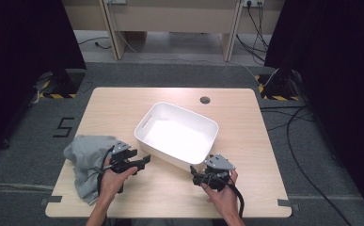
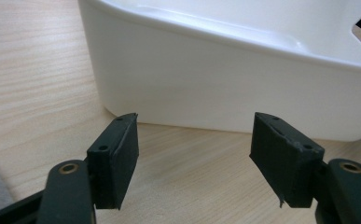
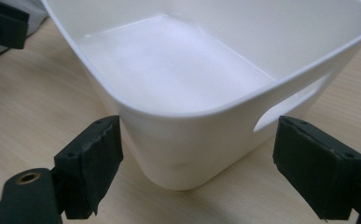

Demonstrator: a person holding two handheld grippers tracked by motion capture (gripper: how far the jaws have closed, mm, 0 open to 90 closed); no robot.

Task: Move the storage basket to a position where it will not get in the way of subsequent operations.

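Both sets of fingers (image 2: 194, 158) (image 3: 197, 172) spread, empty, facing the tub (image 1: 176, 134) (cloth (image 1: 88, 160) untouched beside it); a nudge could skid it across the worktop (image 1: 245, 155).

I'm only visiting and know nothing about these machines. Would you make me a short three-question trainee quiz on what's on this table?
1. True or false: the white tub is empty.
2. What lies by the left gripper? A) grey cloth B) a red cup C) a book
3. Fill in: both the left gripper and the right gripper have their jaws ____, with nothing between them.

Key: 1 true; 2 A; 3 open.
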